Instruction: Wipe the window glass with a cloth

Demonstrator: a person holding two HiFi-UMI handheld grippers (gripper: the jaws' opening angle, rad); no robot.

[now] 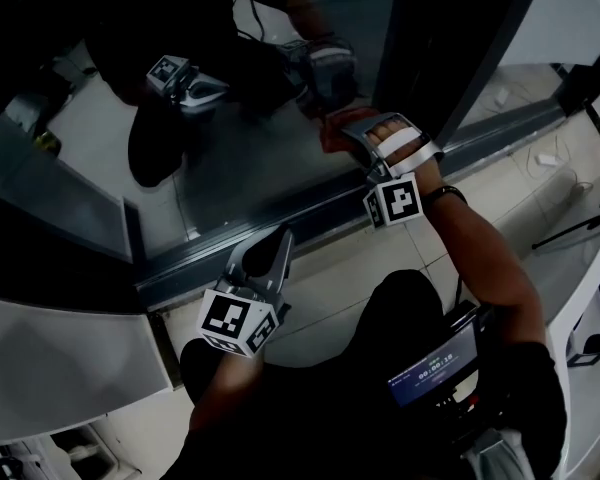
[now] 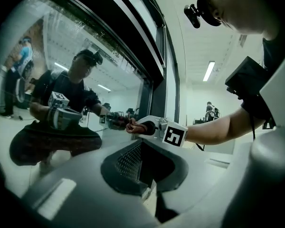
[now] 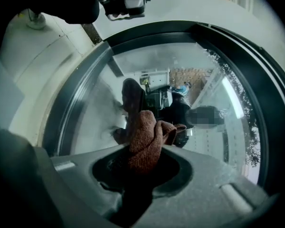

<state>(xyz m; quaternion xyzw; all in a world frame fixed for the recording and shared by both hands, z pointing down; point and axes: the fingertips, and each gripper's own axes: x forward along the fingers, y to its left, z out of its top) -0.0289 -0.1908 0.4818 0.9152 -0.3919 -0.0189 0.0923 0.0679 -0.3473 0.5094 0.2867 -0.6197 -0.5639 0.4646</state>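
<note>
The window glass (image 1: 230, 173) fills the upper part of the head view and mirrors the person and both grippers. My right gripper (image 1: 352, 130) is shut on a rust-red cloth (image 1: 330, 128) and holds it against the pane low down, just above the bottom frame. In the right gripper view the cloth (image 3: 145, 137) bulges out of the right gripper (image 3: 142, 167) onto the glass (image 3: 204, 75). My left gripper (image 1: 280, 240) hangs lower, shut and empty, pointing at the frame. From the left gripper (image 2: 145, 177) I see the right gripper (image 2: 149, 126) and the cloth (image 2: 134, 126).
A dark bottom window rail (image 1: 280, 230) runs diagonally under the glass, with a dark upright frame post (image 1: 460, 38) at the right. Pale floor tiles (image 1: 330, 298) lie below. White cables (image 1: 548, 158) lie on the floor at right. A screen device (image 1: 435, 373) hangs on the person's chest.
</note>
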